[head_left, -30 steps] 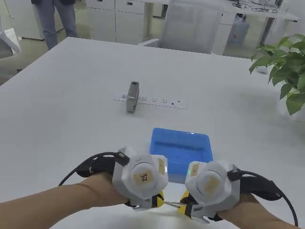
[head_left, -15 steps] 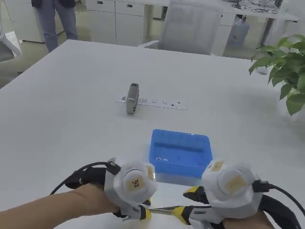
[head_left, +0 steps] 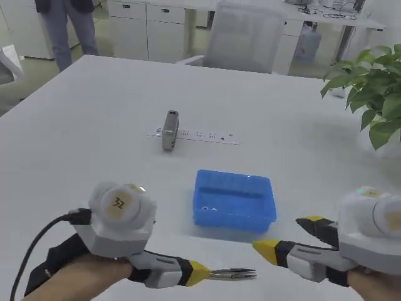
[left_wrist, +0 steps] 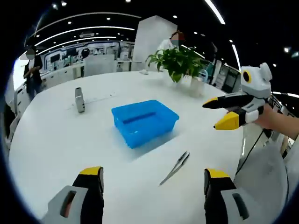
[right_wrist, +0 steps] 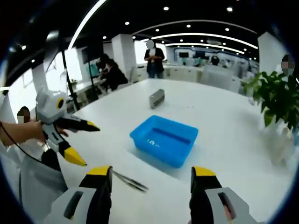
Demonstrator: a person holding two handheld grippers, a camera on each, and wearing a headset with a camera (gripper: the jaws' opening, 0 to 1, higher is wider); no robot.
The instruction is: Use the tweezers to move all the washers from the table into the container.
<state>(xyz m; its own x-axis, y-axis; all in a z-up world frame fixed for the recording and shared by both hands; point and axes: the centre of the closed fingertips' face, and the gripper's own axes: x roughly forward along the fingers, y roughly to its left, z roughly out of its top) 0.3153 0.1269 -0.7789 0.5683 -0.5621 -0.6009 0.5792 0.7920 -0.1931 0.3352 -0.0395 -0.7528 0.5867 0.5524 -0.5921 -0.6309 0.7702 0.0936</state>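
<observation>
I'm working in an open-plan office: a big white meeting table with a socket strip set into it, a grey office chair, low white drawer cabinets, a potted plant, strip ceiling lights, and a person standing about.

Head view. Right gripper: body cut off by the right and bottom edges, hand behind it barely in frame. Left gripper: one yellow-tipped jaw seen, the second hidden behind it; cable runs out at the lower left corner. Tweezers: near end meets that yellow tip, contact or mere overlap cannot be told. Blue container: a few pale specks on its floor, too small to call washers. Marks along the white strip: too small to read. Plant: cropped at the right edge. Standing person: cropped at the top edge, legs only.
</observation>
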